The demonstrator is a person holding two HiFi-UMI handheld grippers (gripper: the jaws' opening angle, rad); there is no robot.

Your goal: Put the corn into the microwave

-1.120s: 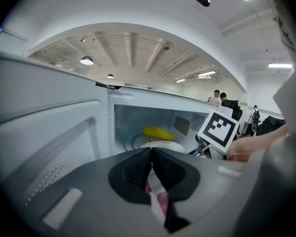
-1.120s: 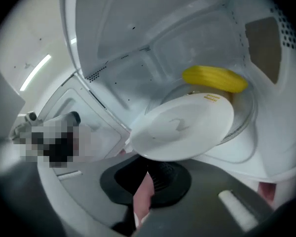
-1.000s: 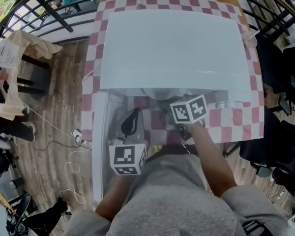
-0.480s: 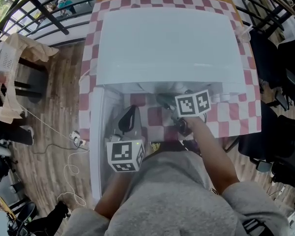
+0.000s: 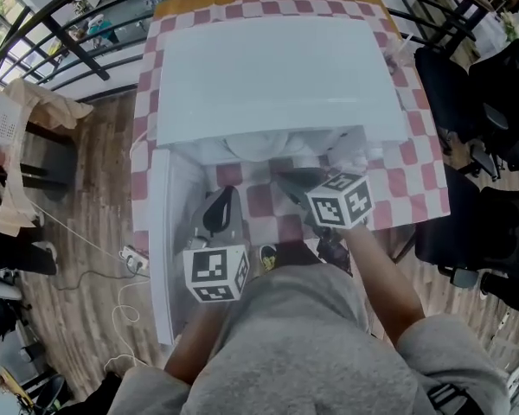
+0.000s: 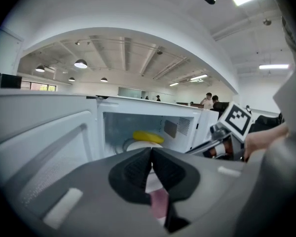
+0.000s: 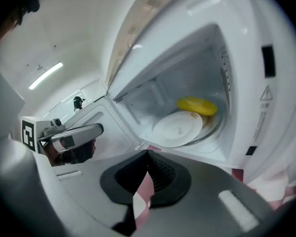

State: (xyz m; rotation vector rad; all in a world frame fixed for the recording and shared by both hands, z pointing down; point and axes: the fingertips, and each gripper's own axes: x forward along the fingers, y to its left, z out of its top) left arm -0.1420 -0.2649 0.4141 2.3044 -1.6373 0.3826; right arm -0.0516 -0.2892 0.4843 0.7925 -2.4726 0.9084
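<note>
The white microwave (image 5: 268, 76) stands on the checked tablecloth with its door (image 5: 167, 258) swung open to the left. Inside, a yellow corn cob (image 7: 196, 105) lies at the back edge of a white plate (image 7: 177, 128) on the turntable; the left gripper view shows the same corn (image 6: 148, 137) and plate (image 6: 138, 145). My right gripper (image 5: 284, 182) hovers in front of the open cavity, shut and empty (image 7: 148, 158). My left gripper (image 5: 221, 201) is beside the open door, also shut with nothing in it (image 6: 151, 154).
The red-and-white checked table (image 5: 415, 180) ends just right of my right arm. Black office chairs (image 5: 467, 137) stand to the right. Wooden floor with cables (image 5: 95, 258) and a metal railing (image 5: 60, 41) lie to the left.
My right gripper has drawn back from the microwave opening and lifted a little. The left gripper has barely shifted. The corn stays on the plate inside.
</note>
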